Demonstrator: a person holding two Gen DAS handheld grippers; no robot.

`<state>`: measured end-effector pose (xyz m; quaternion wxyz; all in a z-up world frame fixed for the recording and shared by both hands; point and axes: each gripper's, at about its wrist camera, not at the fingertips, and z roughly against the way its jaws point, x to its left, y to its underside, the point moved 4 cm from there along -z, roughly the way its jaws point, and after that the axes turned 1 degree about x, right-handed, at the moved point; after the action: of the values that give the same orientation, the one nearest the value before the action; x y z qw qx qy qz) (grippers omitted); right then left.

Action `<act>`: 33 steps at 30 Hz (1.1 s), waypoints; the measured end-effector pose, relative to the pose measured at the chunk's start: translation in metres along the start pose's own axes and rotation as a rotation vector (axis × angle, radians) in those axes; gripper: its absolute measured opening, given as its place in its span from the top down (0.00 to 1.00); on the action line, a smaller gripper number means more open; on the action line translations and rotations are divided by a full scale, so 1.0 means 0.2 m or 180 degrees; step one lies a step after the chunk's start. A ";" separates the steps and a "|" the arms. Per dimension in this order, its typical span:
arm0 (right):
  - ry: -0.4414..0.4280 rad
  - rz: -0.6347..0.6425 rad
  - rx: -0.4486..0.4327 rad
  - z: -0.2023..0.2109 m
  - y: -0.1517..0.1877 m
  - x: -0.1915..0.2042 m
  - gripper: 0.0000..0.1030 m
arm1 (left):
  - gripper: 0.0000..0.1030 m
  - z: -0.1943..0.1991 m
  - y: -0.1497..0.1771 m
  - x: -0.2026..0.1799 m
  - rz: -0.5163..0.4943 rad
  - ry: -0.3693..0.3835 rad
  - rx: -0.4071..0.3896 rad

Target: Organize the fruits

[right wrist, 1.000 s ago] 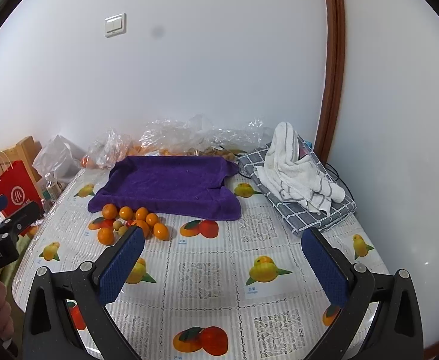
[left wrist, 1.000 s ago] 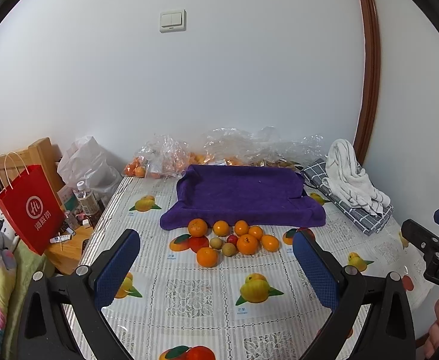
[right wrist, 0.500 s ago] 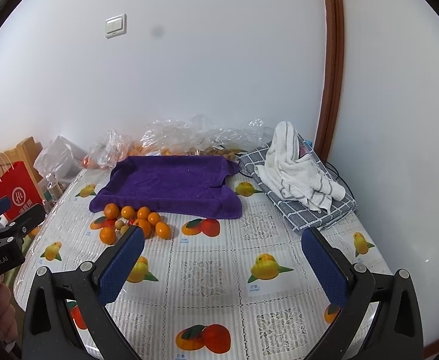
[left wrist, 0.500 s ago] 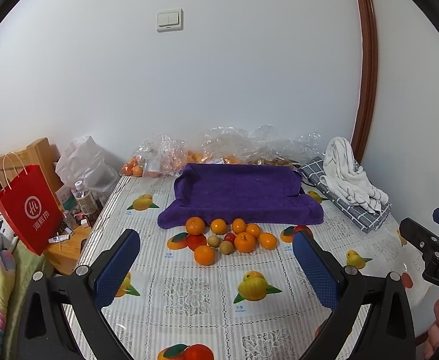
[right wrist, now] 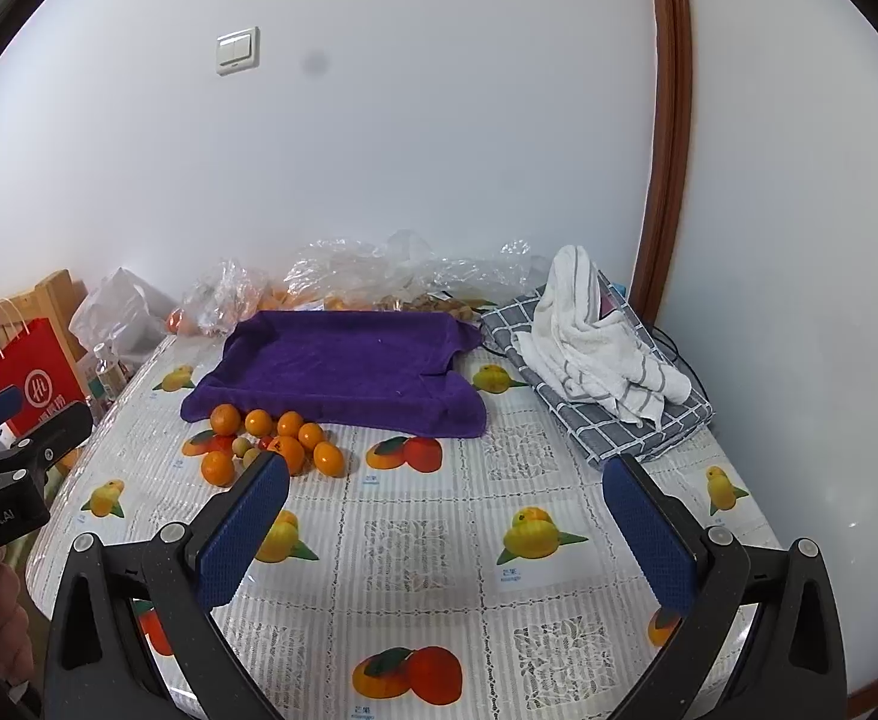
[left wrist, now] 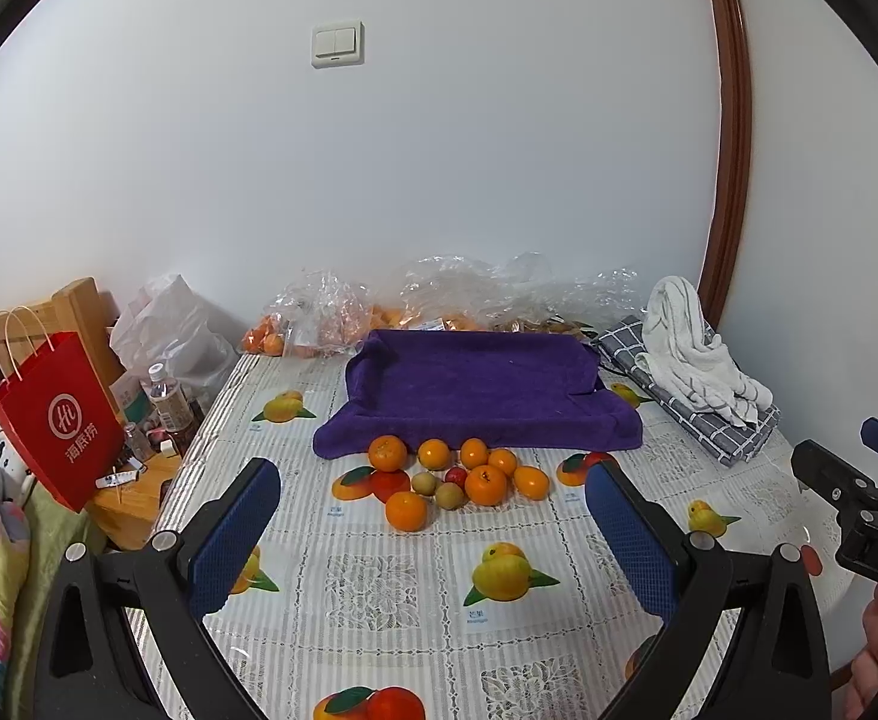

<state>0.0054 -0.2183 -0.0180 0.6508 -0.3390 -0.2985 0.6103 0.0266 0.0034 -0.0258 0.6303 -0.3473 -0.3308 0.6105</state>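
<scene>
Two grippers are hanging over the table (left wrist: 379, 588) with nothing in them. Going left to right from the purple towel (left wrist: 475, 390): the red bag (left wrist: 58, 420) is sitting off to its left, the fruit pile (left wrist: 457, 477) is lying just in front of its near edge, and the white cloth (left wrist: 688, 342) is resting to its right. Left gripper (left wrist: 433, 531) is spread wide open, right gripper (right wrist: 448, 525) is gaping too.
</scene>
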 end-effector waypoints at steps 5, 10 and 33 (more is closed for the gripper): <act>-0.0004 -0.0009 -0.0011 0.01 -0.01 -0.01 0.00 | 0.00 0.02 0.01 -0.01 -0.0001 0.0011 -0.0012; 0.0002 -0.0001 -0.0028 0.02 -0.01 -0.01 0.00 | 0.00 0.02 0.01 -0.01 0.0000 0.0013 -0.0014; -0.0018 -0.0006 -0.0009 0.01 0.00 0.00 0.00 | 0.00 0.04 0.01 -0.03 0.0006 0.0030 -0.0007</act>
<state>0.0035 -0.2187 -0.0172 0.6500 -0.3379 -0.3015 0.6102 0.0191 -0.0019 -0.0234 0.6309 -0.3511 -0.3282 0.6091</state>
